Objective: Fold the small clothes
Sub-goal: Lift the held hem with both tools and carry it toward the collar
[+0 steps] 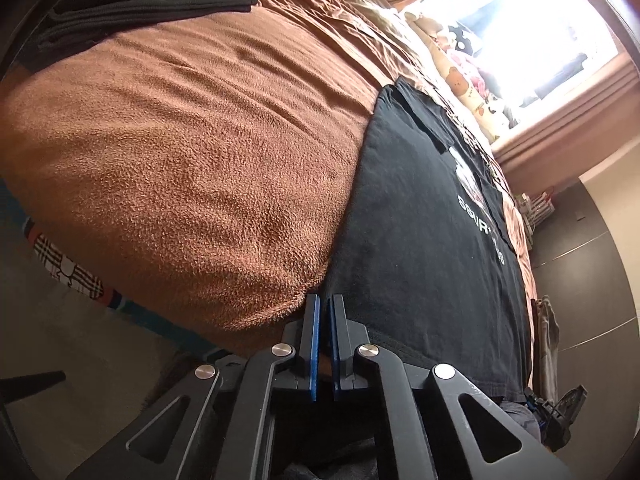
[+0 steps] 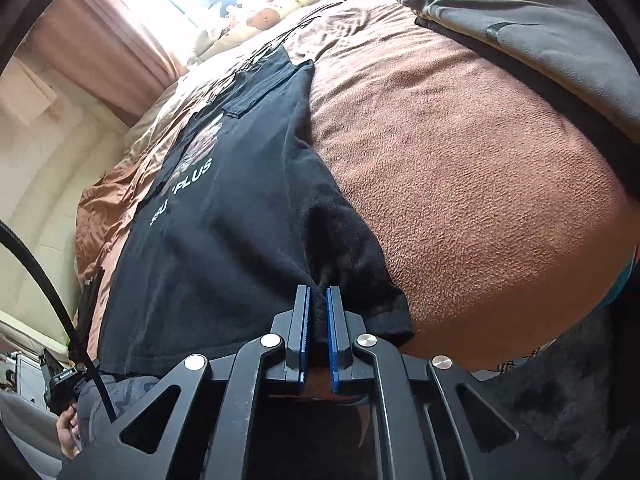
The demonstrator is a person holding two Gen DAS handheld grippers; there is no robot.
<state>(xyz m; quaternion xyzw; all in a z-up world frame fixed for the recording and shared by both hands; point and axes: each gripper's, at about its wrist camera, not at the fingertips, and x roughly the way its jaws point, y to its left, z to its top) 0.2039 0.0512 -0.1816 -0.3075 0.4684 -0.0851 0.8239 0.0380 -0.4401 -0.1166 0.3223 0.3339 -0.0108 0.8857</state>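
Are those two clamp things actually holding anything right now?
Yes. Both the left gripper and the right gripper pinch the bottom hem of the black T-shirt, one near each corner.

A wide bed (image 1: 192, 152) fills most of the room, covered by a fuzzy rust-brown blanket (image 2: 460, 168) that rumples toward the far end. Beyond it a window (image 1: 532, 32) blazes with daylight, washing out everything near the glass. Pinkish curtains (image 2: 108, 52) hang at its sides. A cream pillow printed with little bears (image 1: 460, 80) lies along the head of the bed. The floor (image 1: 580, 272) beside the bed is dark, crossed by thin pale lines. A cream wall (image 2: 36, 184) runs alongside.
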